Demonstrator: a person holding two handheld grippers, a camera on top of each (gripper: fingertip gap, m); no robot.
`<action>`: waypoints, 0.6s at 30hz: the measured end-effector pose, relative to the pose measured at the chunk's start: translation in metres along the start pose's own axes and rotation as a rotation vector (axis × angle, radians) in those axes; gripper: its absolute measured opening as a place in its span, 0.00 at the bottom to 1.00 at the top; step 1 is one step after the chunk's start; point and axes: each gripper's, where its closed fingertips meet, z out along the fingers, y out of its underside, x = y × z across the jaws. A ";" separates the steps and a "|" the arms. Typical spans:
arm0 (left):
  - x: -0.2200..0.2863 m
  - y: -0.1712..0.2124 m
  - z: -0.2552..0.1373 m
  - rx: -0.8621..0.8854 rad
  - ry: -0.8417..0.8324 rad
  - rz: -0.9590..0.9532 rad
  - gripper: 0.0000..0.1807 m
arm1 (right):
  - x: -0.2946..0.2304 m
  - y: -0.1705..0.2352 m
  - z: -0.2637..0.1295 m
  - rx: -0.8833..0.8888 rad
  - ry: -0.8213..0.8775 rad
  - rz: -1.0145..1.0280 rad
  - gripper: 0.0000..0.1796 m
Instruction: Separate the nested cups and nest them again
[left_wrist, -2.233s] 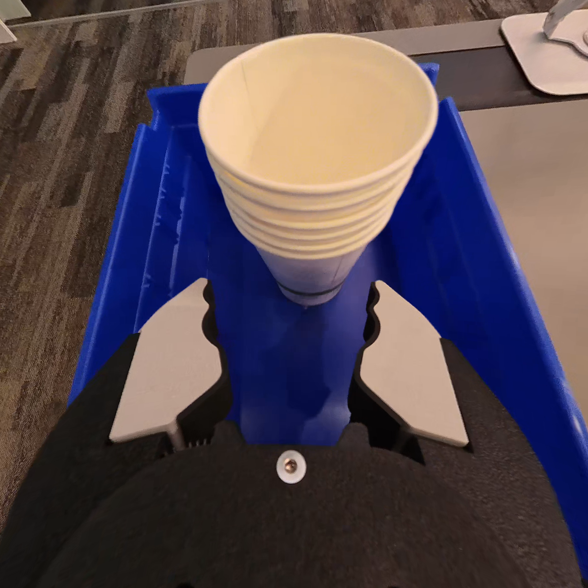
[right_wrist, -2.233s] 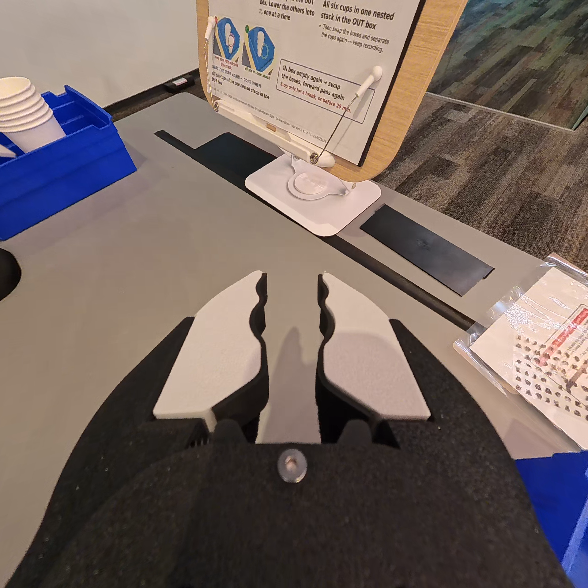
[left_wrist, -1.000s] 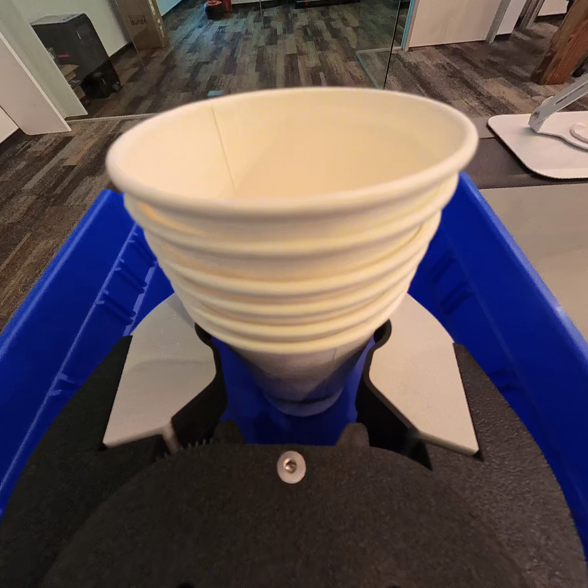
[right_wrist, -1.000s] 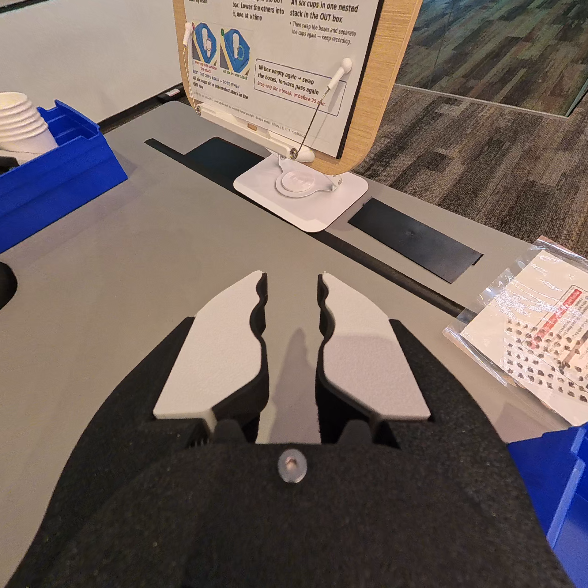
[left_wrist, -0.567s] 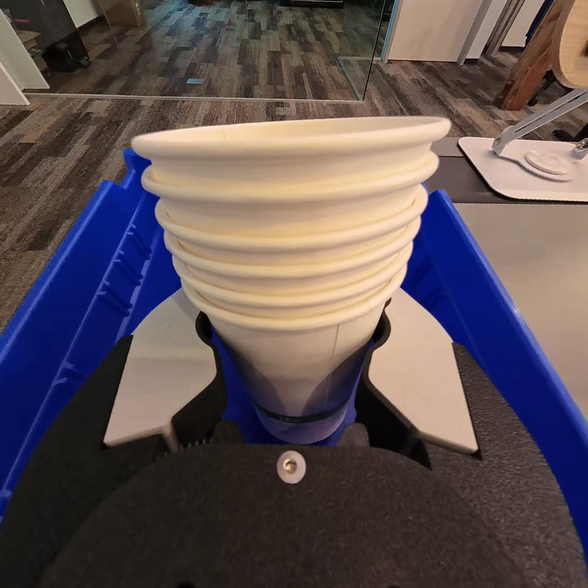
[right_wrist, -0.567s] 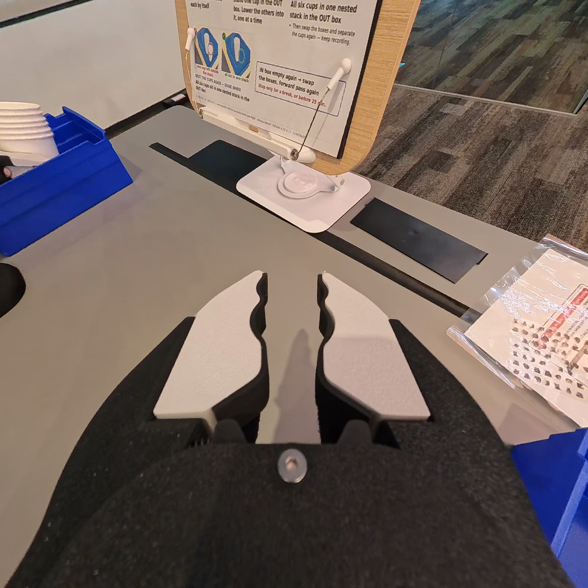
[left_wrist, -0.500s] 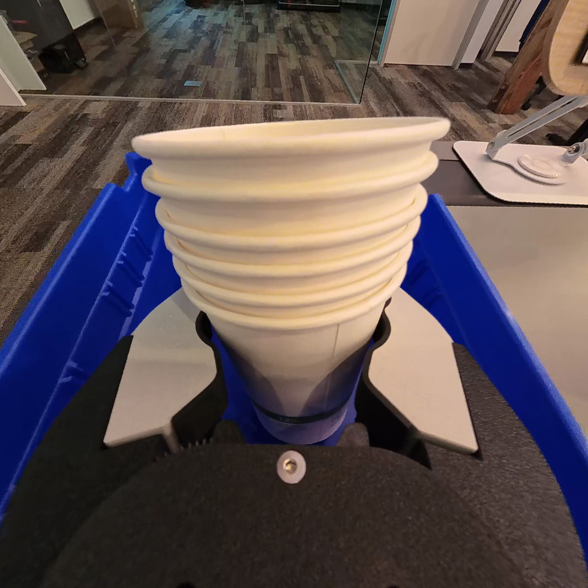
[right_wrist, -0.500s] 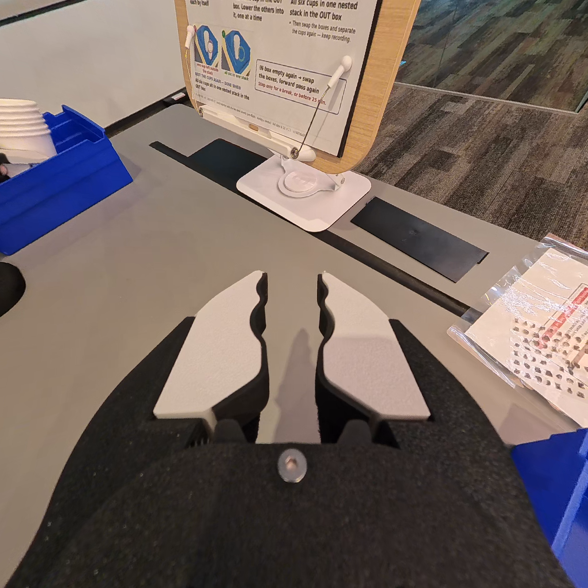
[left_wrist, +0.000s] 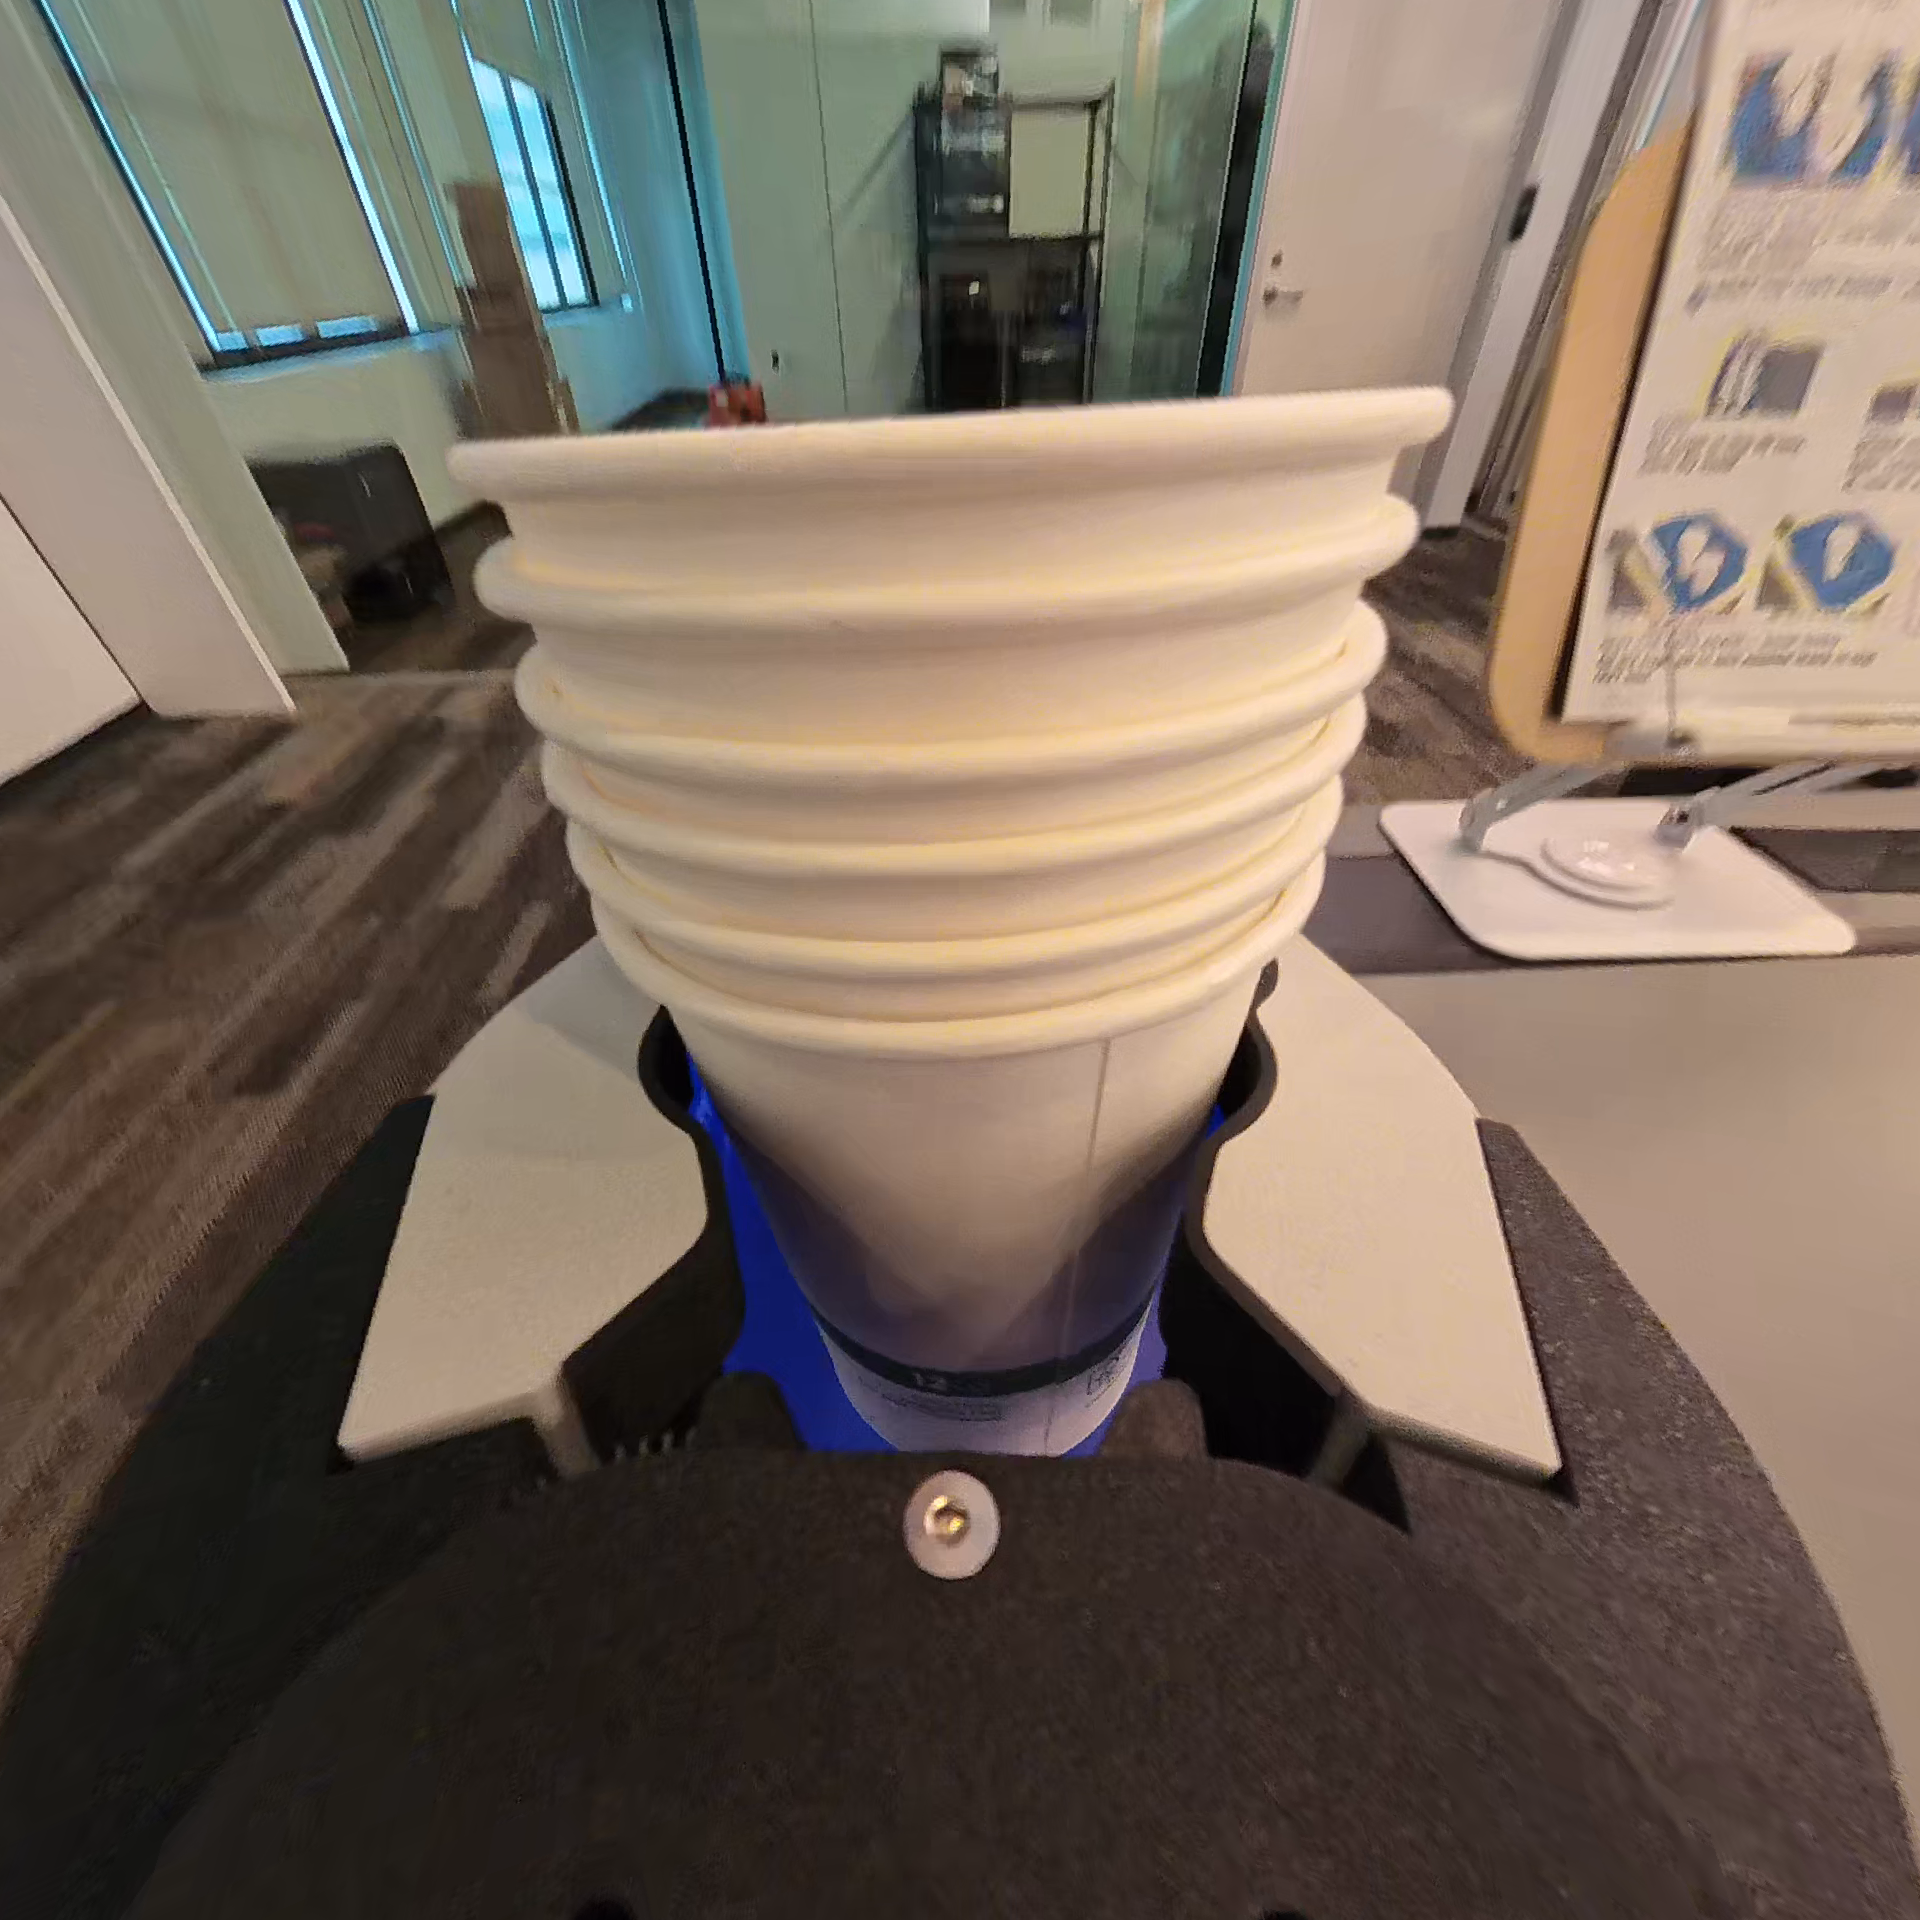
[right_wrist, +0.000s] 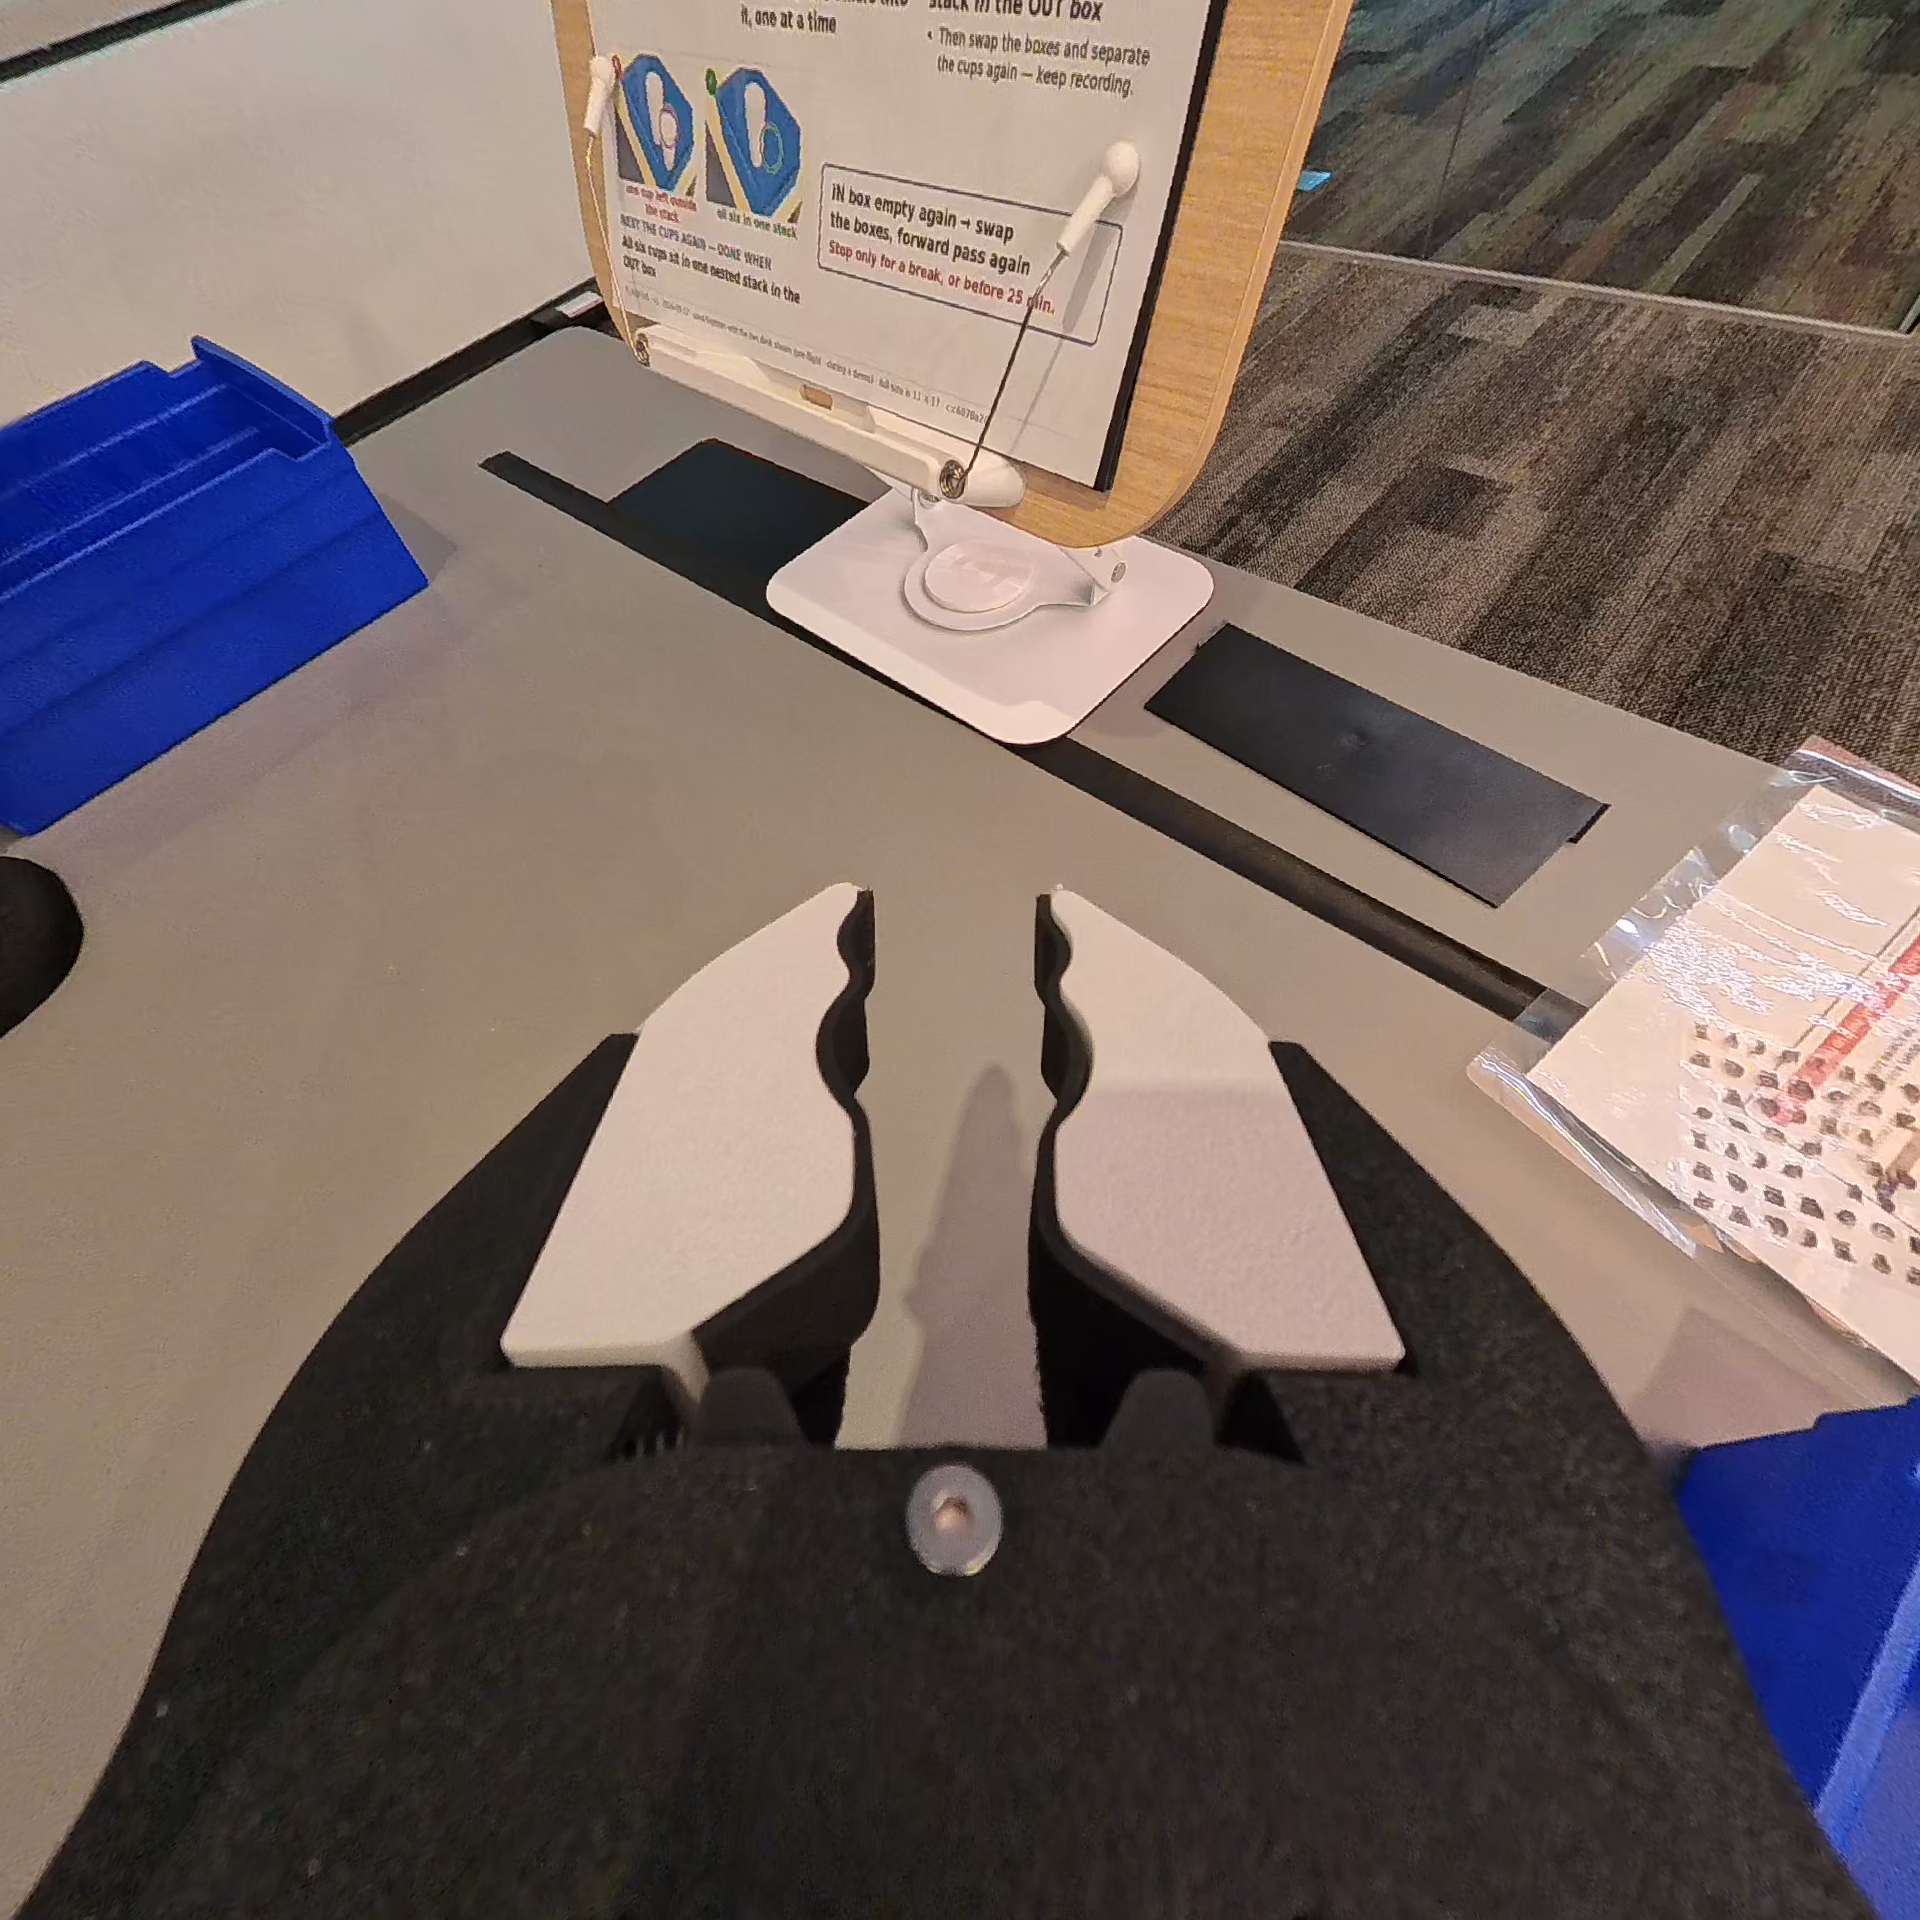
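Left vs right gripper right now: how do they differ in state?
The left gripper is shut on the nested stack of white paper cups; the right gripper holds nothing. The left's fingers stand wide around the bottom cup; the right's leave a narrow gap over the grey table. Both have grey fingers with black pads.

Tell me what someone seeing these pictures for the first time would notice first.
A tall stack of nested white paper cups fills the middle of the left wrist view, clamped low on its bottom cup by the left gripper. In the right wrist view, the right gripper hangs empty over the grey table, with a blue bin at far left.
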 end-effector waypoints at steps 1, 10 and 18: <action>0.003 -0.019 -0.004 0.026 0.004 0.021 0.56 | 0.000 0.000 0.000 -0.001 0.000 0.000 0.16; 0.137 -0.185 -0.026 0.303 0.349 0.070 0.56 | -0.004 -0.003 0.000 0.005 0.003 -0.029 0.15; 0.324 -0.222 -0.055 0.407 0.832 0.090 0.56 | -0.008 -0.009 -0.004 0.026 0.007 -0.046 0.14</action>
